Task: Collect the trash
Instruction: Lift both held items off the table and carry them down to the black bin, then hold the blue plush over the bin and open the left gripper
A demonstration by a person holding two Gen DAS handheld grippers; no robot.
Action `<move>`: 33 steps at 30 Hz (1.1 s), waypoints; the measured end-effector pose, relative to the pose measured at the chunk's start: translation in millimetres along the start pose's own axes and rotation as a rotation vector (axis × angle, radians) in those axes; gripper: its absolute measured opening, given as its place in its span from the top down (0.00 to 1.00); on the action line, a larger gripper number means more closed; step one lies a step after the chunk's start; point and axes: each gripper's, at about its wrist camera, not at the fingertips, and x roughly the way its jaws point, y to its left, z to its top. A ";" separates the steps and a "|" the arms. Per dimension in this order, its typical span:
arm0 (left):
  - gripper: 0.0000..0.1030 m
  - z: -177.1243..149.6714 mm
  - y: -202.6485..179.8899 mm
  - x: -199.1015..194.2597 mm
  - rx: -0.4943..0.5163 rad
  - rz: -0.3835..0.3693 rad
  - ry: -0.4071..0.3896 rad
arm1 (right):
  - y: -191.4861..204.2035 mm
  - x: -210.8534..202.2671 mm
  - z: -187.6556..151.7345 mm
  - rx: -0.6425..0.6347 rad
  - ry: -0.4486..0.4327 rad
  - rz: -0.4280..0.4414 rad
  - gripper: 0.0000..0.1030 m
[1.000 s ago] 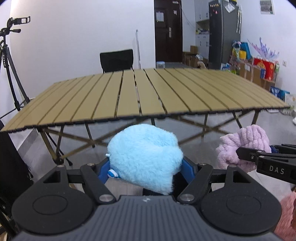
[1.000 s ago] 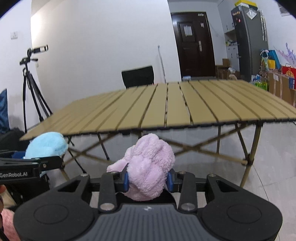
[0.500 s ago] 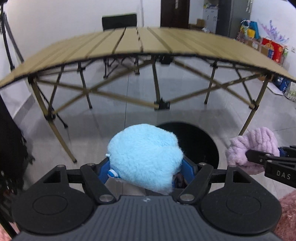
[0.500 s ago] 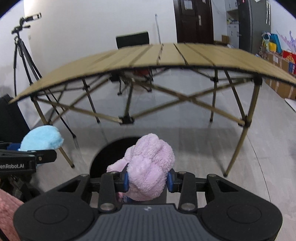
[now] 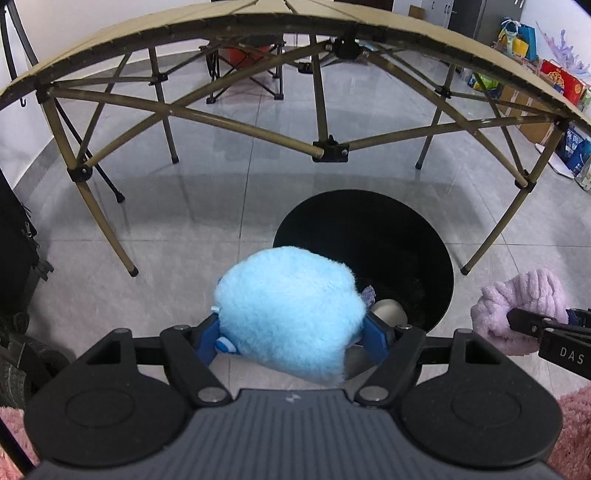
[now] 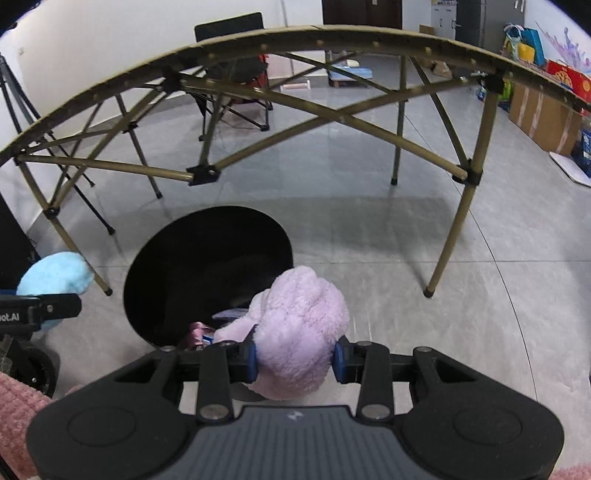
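Note:
My left gripper [image 5: 291, 332] is shut on a fluffy light-blue ball [image 5: 288, 317], held above the near left rim of a round black bin [image 5: 369, 251] on the floor. My right gripper [image 6: 295, 358] is shut on a fluffy pink-lilac ball [image 6: 303, 332], held just right of the same bin [image 6: 207, 273]. The pink ball also shows at the right of the left wrist view [image 5: 517, 314], the blue ball at the left of the right wrist view [image 6: 55, 277]. Some scraps [image 6: 201, 332] lie inside the bin.
A folding table with a tan slatted top [image 5: 332, 18] and crossed legs [image 5: 328, 151] stands over the grey tile floor beyond the bin. A folding chair [image 6: 236, 74] stands behind it. Boxes and bags [image 6: 546, 107] line the right wall. A black case [image 5: 14, 236] stands at the left.
Both grippers have tilted down from the tabletop toward the floor and moved closer to the black bin, each still holding its fluffy ball.

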 end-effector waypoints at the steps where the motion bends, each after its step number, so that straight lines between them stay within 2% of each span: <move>1: 0.27 0.8 -1.2 2.1 0.001 0.002 0.006 | -0.8 1.3 0.0 0.002 0.004 -0.002 0.66; 11: 0.27 10.2 -18.6 23.6 0.008 0.008 0.057 | -20.1 27.7 -1.2 0.047 0.075 -0.025 0.66; 24: 0.27 28.4 -56.1 52.9 0.023 0.026 0.096 | -44.7 41.7 -1.9 0.095 0.098 -0.046 0.66; 33: 0.27 42.9 -80.0 71.2 0.037 0.058 0.090 | -56.6 52.2 3.0 0.118 0.108 -0.061 0.65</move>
